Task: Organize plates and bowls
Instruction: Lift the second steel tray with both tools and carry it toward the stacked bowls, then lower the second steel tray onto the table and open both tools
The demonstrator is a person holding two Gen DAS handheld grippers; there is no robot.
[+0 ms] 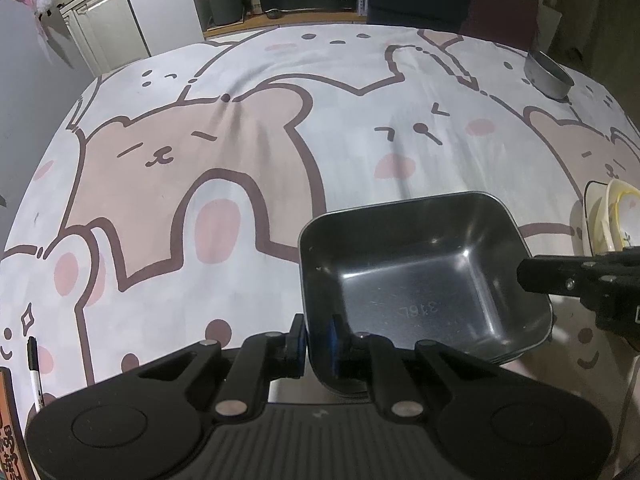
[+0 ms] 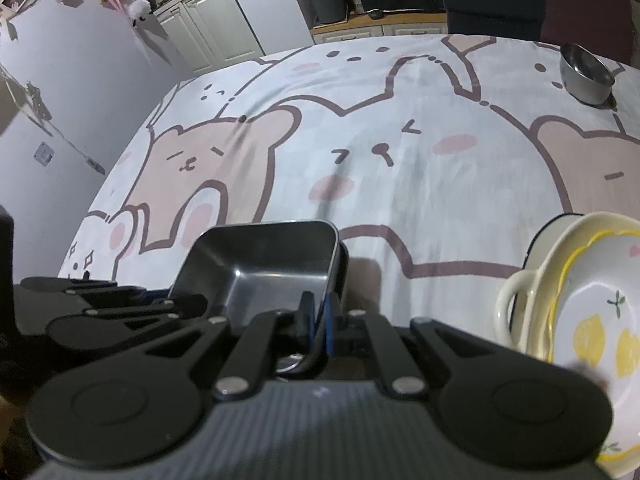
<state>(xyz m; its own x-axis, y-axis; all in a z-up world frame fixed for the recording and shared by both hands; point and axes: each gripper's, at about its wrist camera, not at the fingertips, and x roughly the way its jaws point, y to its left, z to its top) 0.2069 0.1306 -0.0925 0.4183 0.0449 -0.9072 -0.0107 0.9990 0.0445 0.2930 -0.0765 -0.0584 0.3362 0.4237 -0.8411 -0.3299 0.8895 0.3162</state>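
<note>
Square steel dish (image 1: pixel 420 276) empty — lemon bowl (image 2: pixel 592 320) nested in handled dish (image 2: pixel 516 292)

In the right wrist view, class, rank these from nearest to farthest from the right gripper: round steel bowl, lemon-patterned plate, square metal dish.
1. Square metal dish, its rim clamped in the right gripper.
2. Lemon-patterned plate, right side, atop stacked crockery.
3. Round steel bowl, far right corner.

We cannot see what the square metal tray (image 1: pixel 420 280) rests on; our tongs cover its near corner. The picture's edge cuts the lemon plate (image 2: pixel 592 320), and its near rim is blurred. The marker (image 1: pixel 34 372) lettering is too small to read.
</note>
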